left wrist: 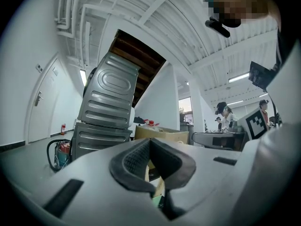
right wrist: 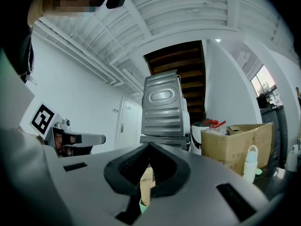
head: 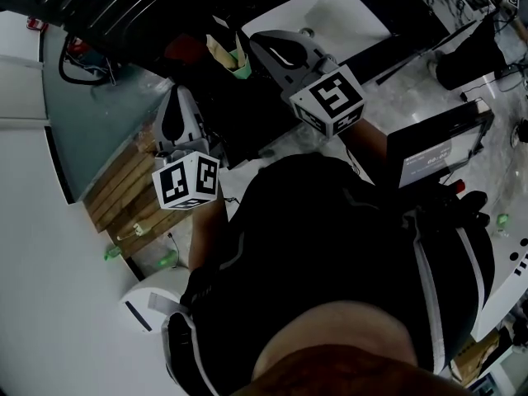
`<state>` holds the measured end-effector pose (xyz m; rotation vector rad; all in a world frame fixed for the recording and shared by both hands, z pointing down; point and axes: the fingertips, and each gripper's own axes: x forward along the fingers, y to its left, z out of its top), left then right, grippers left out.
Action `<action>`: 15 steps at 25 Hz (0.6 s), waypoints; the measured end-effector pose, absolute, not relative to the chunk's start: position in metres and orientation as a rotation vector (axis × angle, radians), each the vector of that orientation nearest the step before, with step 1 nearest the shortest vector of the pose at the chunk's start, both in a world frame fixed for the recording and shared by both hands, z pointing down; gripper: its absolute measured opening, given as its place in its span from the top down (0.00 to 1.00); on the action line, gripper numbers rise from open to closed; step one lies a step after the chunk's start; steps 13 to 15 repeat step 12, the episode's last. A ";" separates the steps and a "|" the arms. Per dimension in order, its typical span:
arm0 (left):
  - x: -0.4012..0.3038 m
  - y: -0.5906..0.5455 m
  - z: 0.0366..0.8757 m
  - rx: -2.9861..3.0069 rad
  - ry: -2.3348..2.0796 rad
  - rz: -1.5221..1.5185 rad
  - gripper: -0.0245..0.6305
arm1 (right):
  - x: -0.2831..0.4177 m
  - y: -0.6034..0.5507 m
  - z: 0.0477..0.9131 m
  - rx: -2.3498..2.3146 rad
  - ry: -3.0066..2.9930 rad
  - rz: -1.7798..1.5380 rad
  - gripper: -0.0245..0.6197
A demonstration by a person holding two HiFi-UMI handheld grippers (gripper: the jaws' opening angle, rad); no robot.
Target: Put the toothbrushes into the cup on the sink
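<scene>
A: What does the head view give that the gripper views don't?

B: The layout. The green cup [head: 240, 68] stands on a dark surface just left of the white sink [head: 351, 15], and the tan toothbrushes [head: 223, 48] stick up out of it. The right gripper [head: 259, 41] has its tips just beside the cup. The left gripper [head: 176, 104] is lower left, apart from the cup, next to some wooden slats [head: 124, 192]. That view is too dark to read the jaws.

A: So the jaws come from the gripper views?

B: Yes. In the left gripper view the two black pads [left wrist: 133, 160] meet at the tips, closed, with nothing pinched there. In the gap under the tips I can see a tan strip of toothbrush and a sliver of green. The right gripper view shows the same thing: tips together, with a tan toothbrush [right wrist: 146, 181] and a bit of the green cup [right wrist: 141, 205] in the gap below them.

A: Anything else only those two views show?

B: The room beyond. Both look level at a grey ribbed metal box [right wrist: 162, 107] and a cardboard box [right wrist: 237, 145]. The right one adds a white bottle [right wrist: 250, 164]. The left one adds a door [left wrist: 40, 102], a black hose [left wrist: 53, 152] and people [left wrist: 223, 114] far off.
</scene>
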<state>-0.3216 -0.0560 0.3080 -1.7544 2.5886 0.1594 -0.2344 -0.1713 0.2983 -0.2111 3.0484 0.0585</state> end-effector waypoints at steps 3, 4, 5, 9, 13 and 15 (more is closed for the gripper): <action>-0.322 -0.058 0.309 -1.755 2.591 0.164 0.95 | -0.234 -0.173 0.299 -0.211 3.050 0.057 0.93; -0.322 -0.060 0.309 -1.759 2.591 0.167 0.95 | -0.234 -0.174 0.300 -0.214 3.053 0.058 0.93; -0.322 -0.061 0.309 -1.763 2.590 0.170 0.95 | -0.235 -0.175 0.300 -0.219 3.055 0.058 0.93; -0.322 -0.063 0.309 -1.771 2.586 0.174 0.95 | -0.236 -0.178 0.301 -0.223 3.064 0.058 0.93; -0.323 -0.062 0.309 -1.757 2.583 0.168 0.95 | -0.239 -0.177 0.305 -0.213 3.084 0.053 0.93; -0.323 -0.062 0.309 -1.757 2.583 0.168 0.95 | -0.239 -0.177 0.305 -0.213 3.084 0.053 0.93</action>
